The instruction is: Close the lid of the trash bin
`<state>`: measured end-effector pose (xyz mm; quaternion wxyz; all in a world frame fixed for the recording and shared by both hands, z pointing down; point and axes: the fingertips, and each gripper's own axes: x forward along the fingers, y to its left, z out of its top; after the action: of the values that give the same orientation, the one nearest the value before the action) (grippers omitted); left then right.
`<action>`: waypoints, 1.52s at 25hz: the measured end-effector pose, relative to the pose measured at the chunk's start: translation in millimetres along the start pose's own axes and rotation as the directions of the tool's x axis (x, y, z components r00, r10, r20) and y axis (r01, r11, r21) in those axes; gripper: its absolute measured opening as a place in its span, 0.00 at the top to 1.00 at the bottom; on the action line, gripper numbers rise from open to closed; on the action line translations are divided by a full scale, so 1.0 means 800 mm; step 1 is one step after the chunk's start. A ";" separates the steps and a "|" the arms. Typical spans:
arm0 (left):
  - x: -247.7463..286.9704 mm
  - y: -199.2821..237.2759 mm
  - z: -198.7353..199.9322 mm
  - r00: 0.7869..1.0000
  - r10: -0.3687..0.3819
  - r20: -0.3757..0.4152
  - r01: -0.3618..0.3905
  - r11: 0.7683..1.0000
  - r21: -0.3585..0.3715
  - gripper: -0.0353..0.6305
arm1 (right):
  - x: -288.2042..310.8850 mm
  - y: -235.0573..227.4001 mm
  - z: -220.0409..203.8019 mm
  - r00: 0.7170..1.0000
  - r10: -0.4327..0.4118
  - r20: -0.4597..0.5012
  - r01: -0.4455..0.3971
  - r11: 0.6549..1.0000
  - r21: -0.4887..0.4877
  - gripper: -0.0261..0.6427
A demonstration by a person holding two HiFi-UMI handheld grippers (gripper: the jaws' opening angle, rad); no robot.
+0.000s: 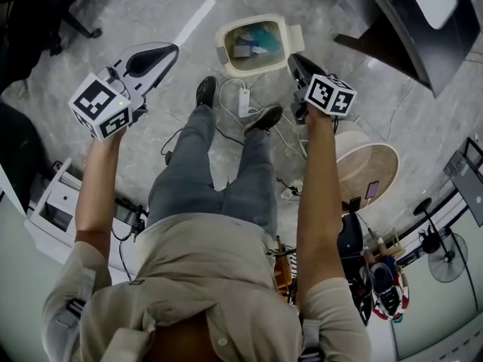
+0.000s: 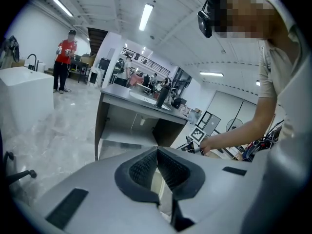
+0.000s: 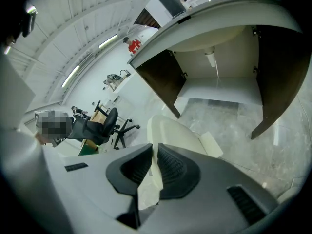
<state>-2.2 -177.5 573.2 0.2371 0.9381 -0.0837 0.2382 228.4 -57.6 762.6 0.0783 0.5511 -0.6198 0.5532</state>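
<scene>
1. Trash bin (image 1: 225, 51): on the floor (image 1: 151, 6), just beyond the shoes (image 1: 205, 90), open, with litter showing inside.
2. Lid (image 3: 176, 130): smooth, rounded, cream moulded plastic. We judge it light, stiff, slippery and hinged, best taken by its thin free edge.
3. Right gripper (image 3: 155, 152): fingers clenched to a slit with cream plastic in it, seemingly pinching the lid's edge.
4. Left gripper (image 2: 157, 152): ribbed fingers clenched together and empty, well left of the bin.
</scene>
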 end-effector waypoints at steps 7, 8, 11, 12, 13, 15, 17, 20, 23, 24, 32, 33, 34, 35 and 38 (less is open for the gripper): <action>-0.017 0.020 -0.017 1.000 0.027 0.002 -0.027 0.999 -0.032 0.92 | 0.040 0.026 -0.042 0.994 0.028 -0.104 -0.030 0.999 -0.025 0.92; -0.020 0.023 -0.018 1.000 0.030 0.003 -0.030 0.999 -0.035 0.92 | 0.045 0.030 -0.046 0.993 0.030 -0.117 -0.034 0.999 -0.032 0.92; -0.031 0.029 -0.023 0.999 0.043 0.005 -0.043 0.998 -0.049 0.92 | 0.059 0.041 -0.059 0.988 0.033 -0.150 -0.041 0.998 -0.052 0.92; -0.034 0.032 -0.026 0.999 0.047 0.009 -0.046 0.998 -0.051 0.92 | 0.064 0.044 -0.064 0.986 0.033 -0.161 -0.042 0.997 -0.057 0.92; -0.036 0.035 -0.029 0.999 0.050 0.011 -0.050 0.997 -0.055 0.92 | 0.070 0.046 -0.070 0.984 0.034 -0.173 -0.044 0.997 -0.059 0.92; -0.041 0.039 -0.035 0.998 0.058 0.010 -0.057 0.996 -0.068 0.92 | 0.082 0.048 -0.083 0.979 0.035 -0.200 -0.047 0.997 -0.060 0.92; -0.044 0.043 -0.042 0.998 0.064 0.011 -0.063 0.995 -0.077 0.92 | 0.094 0.049 -0.092 0.974 0.028 -0.223 -0.045 0.996 -0.072 0.92; -0.052 0.051 -0.055 0.997 0.075 0.015 -0.073 0.993 -0.088 0.92 | 0.114 0.052 -0.106 0.967 0.015 -0.255 -0.041 0.995 -0.096 0.92; -0.062 0.057 -0.066 0.996 0.092 0.013 -0.090 0.990 -0.111 0.92 | 0.132 0.054 -0.121 0.961 0.003 -0.276 -0.034 0.994 -0.107 0.92; -0.065 0.060 -0.071 0.995 0.095 0.018 -0.093 0.989 -0.111 0.92 | 0.139 0.054 -0.126 0.959 -0.002 -0.283 -0.031 0.993 -0.111 0.92; -0.083 0.079 -0.107 0.991 0.131 0.007 -0.128 0.980 -0.154 0.92 | 0.193 0.048 -0.164 0.944 -0.044 -0.327 -0.006 0.989 -0.151 0.92; -0.086 0.081 -0.112 0.991 0.135 0.008 -0.132 0.979 -0.157 0.92 | 0.198 0.047 -0.168 0.942 -0.049 -0.332 -0.003 0.988 -0.156 0.92; -0.089 0.083 -0.116 0.990 0.139 0.006 -0.136 0.978 -0.161 0.92 | 0.202 0.046 -0.173 0.940 -0.055 -0.337 0.000 0.987 -0.161 0.92; -0.091 0.085 -0.120 0.990 0.143 0.003 -0.141 0.976 -0.166 0.92 | 0.208 0.044 -0.177 0.938 -0.061 -0.341 0.004 0.986 -0.166 0.92; -0.094 0.092 -0.131 0.989 0.151 -0.006 -0.150 0.973 -0.177 0.92 | 0.224 0.038 -0.188 0.934 -0.081 -0.348 0.019 0.984 -0.180 0.92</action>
<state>-130.8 -187.8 647.8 0.3004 0.9053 -0.1762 0.2433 59.9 -55.5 927.7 0.2503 0.4491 -0.6271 0.5852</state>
